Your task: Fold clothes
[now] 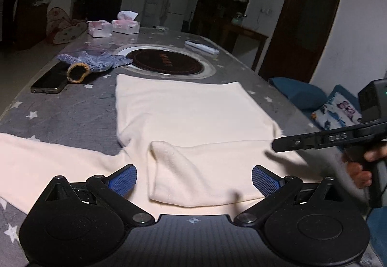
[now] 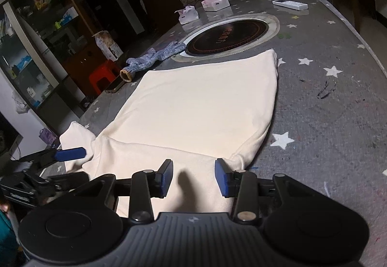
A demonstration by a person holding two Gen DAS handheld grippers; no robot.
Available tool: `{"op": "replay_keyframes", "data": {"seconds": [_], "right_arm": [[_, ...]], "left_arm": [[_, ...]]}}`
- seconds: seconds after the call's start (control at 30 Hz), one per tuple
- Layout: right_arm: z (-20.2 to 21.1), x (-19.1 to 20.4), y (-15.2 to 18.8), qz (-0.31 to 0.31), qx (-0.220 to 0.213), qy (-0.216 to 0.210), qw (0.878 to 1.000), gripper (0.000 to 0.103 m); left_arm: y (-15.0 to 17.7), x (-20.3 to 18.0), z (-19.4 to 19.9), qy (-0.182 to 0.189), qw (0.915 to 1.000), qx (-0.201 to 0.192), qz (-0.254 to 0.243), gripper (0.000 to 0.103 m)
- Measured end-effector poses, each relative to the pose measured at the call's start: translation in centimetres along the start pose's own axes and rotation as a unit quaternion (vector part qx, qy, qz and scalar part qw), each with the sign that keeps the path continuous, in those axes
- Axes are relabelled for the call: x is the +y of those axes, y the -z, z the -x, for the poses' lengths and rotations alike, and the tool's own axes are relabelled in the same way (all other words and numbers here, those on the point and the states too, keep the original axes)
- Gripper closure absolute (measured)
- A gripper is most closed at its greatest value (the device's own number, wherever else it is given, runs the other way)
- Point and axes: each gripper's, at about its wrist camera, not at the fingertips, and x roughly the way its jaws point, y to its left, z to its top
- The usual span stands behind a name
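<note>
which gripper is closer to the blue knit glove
Left. The left gripper hovers over the cream garment's near edge on the blue knit glove's side; the right gripper is further along toward the opposite side.

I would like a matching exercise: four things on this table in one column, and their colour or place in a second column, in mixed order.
Things:
1. garment
2. work glove
3. phone
4. remote control

Descriptions:
A. white, lies beyond the round cooktop
B. cream, spread flat, one sleeve folded over its body
C. dark, at the table edge, beside the glove's cuff
D. blue-grey knit with a tan cuff

Pairs: 1-B, 2-D, 3-C, 4-A
</note>
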Motion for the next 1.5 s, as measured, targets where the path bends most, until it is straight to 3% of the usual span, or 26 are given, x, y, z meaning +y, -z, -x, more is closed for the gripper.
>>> {"op": "replay_keyframes", "data": {"seconds": [0.17,0.33,0.53,0.6,0.63,0.77,0.87,1.07,1.37,1.5], "right_arm": [[-0.1,0.9,0.1,0.024,0.001,0.011,1.0,0.056],[0.0,1.2,0.2,0.035,0.004,0.012,0.999,0.053],[-0.1,1.2,0.3,0.032,0.002,0.008,0.999,0.049],[-0.1,1.2,0.3,0.033,0.001,0.009,0.999,0.049],[-0.1,1.2,0.3,0.033,0.001,0.009,0.999,0.049],[-0.1,1.2,0.3,0.033,0.001,0.009,0.999,0.049],[-0.2,1.3,0.3,0.034,0.001,0.01,0.999,0.049],[-0.2,1.3,0.4,0.034,0.0,0.011,0.999,0.049],[-0.2,1.4,0.4,0.036,0.001,0.013,0.999,0.048],[-0.2,1.3,0.4,0.034,0.0,0.012,0.999,0.048]], "left_arm": [[0.2,-0.7,-0.4,-0.017,0.9996,0.0,-0.022,0.001],[1.2,0.7,0.2,-0.021,0.9998,0.001,-0.001,0.015],[1.3,0.9,0.9,-0.025,0.9995,-0.018,-0.006,0.043],[1.4,0.8,0.7,-0.028,0.9994,-0.016,-0.012,0.06],[1.4,0.8,0.5,-0.031,0.9993,-0.015,-0.013,0.063],[1.5,1.3,0.9,-0.044,0.9988,-0.023,-0.005,0.092],[1.5,1.6,1.5,-0.059,0.9978,-0.03,-0.004,0.099],[1.8,1.4,2.8,-0.108,0.993,-0.046,-0.016,0.1],[-0.3,-1.2,1.0,-0.031,0.9977,-0.046,-0.04,0.091],[-0.1,-1.2,-0.9,-0.038,0.9985,-0.022,-0.033,0.091]]}}
